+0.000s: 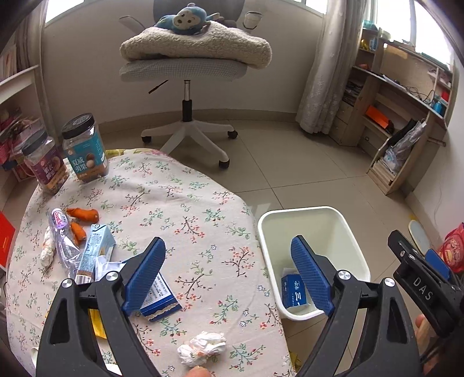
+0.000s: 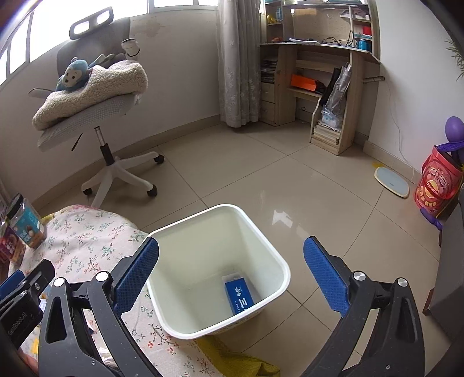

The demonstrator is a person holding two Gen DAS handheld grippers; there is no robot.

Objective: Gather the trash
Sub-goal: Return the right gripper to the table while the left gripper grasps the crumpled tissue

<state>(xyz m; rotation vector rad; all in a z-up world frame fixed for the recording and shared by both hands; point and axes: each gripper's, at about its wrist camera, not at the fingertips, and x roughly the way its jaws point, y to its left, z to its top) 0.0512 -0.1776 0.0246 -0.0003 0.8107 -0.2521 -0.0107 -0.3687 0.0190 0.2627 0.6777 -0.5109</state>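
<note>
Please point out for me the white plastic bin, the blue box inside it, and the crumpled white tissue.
White plastic bin [image 2: 278, 261]: right wrist view, right rim.
Blue box [image 2: 239, 295]: right wrist view, top face.
Crumpled white tissue [image 1: 201, 346]: left wrist view, centre.

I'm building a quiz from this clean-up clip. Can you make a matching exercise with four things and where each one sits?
Things:
1. blue box
2. crumpled tissue
3. plush monkey
4. nut jars

Places:
A. on the office chair's blanket
B. at the far edge of the floral table
C. inside the white bin
D. on the table's near edge, by the left gripper

Pairs: 1-C, 2-D, 3-A, 4-B
</note>
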